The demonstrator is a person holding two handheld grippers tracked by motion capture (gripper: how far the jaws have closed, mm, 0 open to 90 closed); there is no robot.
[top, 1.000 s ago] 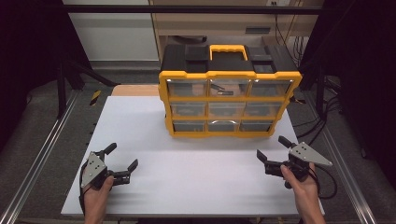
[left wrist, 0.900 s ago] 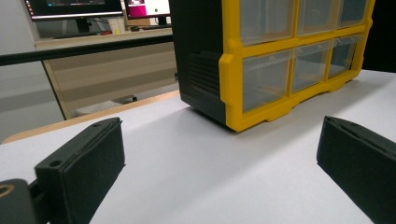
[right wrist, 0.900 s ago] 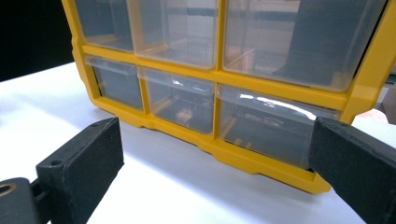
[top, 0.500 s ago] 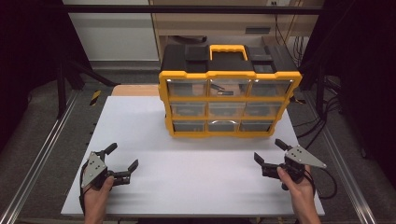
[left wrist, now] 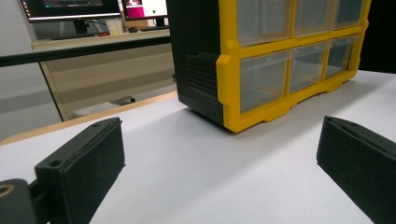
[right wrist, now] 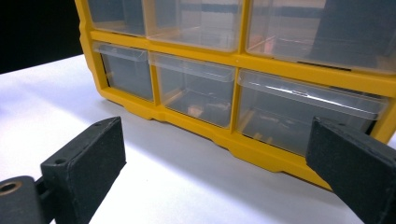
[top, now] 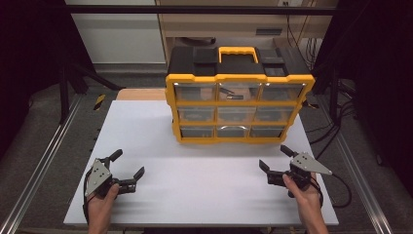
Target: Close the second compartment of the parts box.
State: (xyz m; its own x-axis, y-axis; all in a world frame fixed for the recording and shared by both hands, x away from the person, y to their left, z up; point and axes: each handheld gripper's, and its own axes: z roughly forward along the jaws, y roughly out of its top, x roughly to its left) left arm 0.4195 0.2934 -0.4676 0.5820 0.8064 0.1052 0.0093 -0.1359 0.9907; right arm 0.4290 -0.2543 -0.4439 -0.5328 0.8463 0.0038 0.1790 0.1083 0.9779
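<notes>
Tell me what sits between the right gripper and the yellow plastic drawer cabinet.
Nothing: in the high view, only bare white table separates the open right gripper from the yellow plastic drawer cabinet.

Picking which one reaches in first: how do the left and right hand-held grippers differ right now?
The right hand-held gripper sits nearer the yellow organizer, just off its lower right corner; the left hand-held gripper lies farther away, at the table's near left. The right faces the bottom drawers squarely; the left sees the organizer's side and front obliquely. Both are open, empty, low over the table.

Left gripper (left wrist: 219,172) jaws wide apart; yellow drawer cabinet (left wrist: 280,60) ahead on white table (left wrist: 210,158)
</notes>
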